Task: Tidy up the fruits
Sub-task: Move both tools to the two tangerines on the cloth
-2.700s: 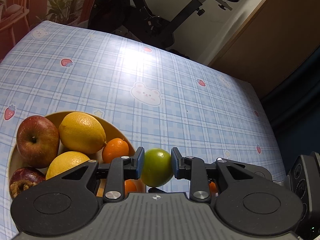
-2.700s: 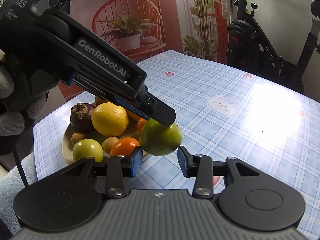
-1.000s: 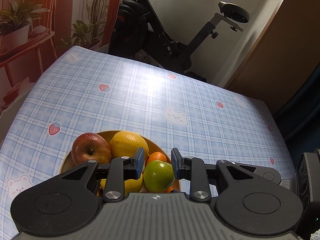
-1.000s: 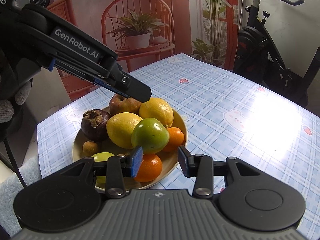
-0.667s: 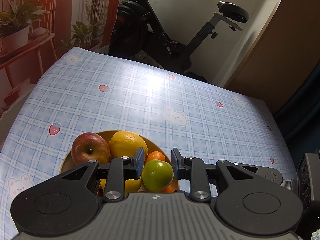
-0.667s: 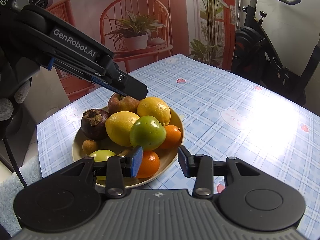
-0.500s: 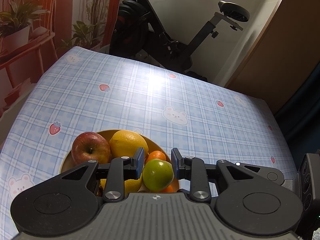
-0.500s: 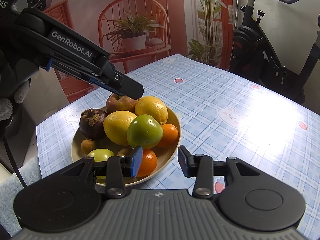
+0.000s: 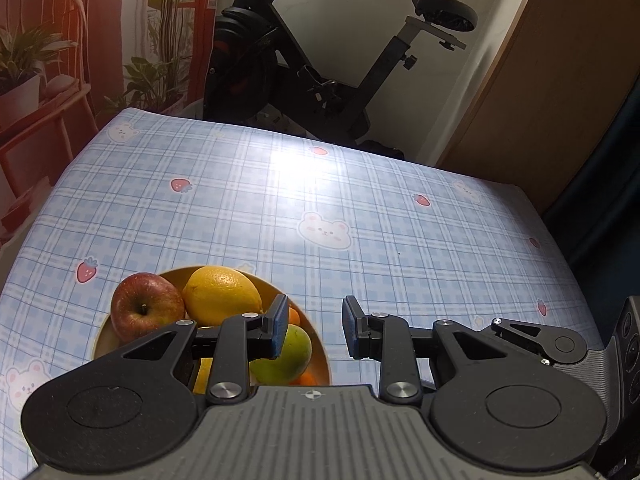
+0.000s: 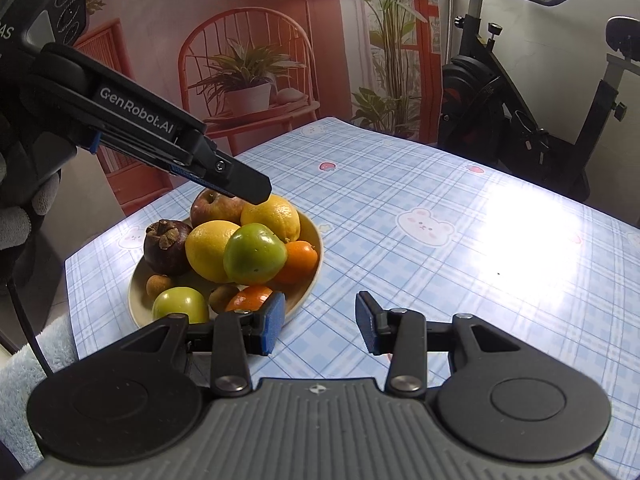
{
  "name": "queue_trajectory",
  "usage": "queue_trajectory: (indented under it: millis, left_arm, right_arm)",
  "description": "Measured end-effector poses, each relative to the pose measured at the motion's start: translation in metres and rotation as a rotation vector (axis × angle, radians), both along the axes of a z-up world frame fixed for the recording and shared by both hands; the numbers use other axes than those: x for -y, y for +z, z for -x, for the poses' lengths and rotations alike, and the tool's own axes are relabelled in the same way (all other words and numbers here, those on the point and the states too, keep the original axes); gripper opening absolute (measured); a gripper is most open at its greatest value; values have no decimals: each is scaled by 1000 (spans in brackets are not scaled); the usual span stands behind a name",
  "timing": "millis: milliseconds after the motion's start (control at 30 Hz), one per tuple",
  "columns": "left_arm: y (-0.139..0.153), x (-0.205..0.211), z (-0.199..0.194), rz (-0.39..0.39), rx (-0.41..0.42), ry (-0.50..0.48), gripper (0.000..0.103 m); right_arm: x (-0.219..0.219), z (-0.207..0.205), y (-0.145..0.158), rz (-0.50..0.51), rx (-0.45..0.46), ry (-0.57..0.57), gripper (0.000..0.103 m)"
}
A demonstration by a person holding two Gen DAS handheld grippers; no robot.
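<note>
One table (image 9: 360,200), blue plaid cloth with bears and strawberries. No loose fruit lies on the part of it that shows in either view.

One shallow tan bowl (image 10: 138,286) near the table's corner, heaped.

Two grippers, both empty. Left gripper (image 9: 314,320) hangs above the far side of the bowl and just clear of the pile, jaws apart, only cloth between them. Right gripper (image 10: 320,316) sits low beside the bowl's near rim, jaws likewise apart with bare cloth in the gap.

Fruit, by size:
- green apple (image 10: 254,254) is topmost, perched on the heap and leaning on the front lemon (image 10: 208,248) and an orange (image 10: 298,260)
- back lemon (image 10: 274,216), with the red apple (image 10: 212,206) behind it
- mangosteen (image 10: 166,246) at the left edge
- smaller green fruit (image 10: 180,304) low at the front
- second orange (image 10: 248,298), partly hidden by the right jaw
- two small brown fruits (image 10: 154,284), kind unclear

Step in hand, as I read it: the green apple is placed and the gripper is clear of it, so the gathering looks nearly or fully finished.

Next move calls for drawing both grippers away without brushing the heap, since the top apple rests on rounded fruit and could roll. It also calls for checking the unseen stretch of table for strays.
</note>
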State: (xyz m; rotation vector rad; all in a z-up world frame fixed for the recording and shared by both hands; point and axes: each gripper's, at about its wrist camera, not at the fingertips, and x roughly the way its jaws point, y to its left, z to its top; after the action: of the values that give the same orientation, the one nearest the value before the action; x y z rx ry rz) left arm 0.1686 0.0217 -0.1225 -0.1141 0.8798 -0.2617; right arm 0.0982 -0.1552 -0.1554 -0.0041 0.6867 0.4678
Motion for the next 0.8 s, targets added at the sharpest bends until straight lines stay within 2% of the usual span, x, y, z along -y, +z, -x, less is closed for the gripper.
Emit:
queue_trajectory:
  millis: [200, 333, 567, 800]
  left_arm:
    - [-6, 43, 10, -9, 50, -99, 31]
    - [-19, 70, 15, 5, 41, -157, 31]
    - [-43, 94, 17, 22, -11, -208, 31]
    - [-58, 108, 13, 24, -56, -240, 31]
  right_arm:
    - [54, 31, -2, 1, -6, -120, 43]
    - [79, 51, -5, 2, -18, -178, 43]
    - [91, 69, -15, 22, -41, -203, 43]
    - [90, 67, -27, 17, -66, -186, 43]
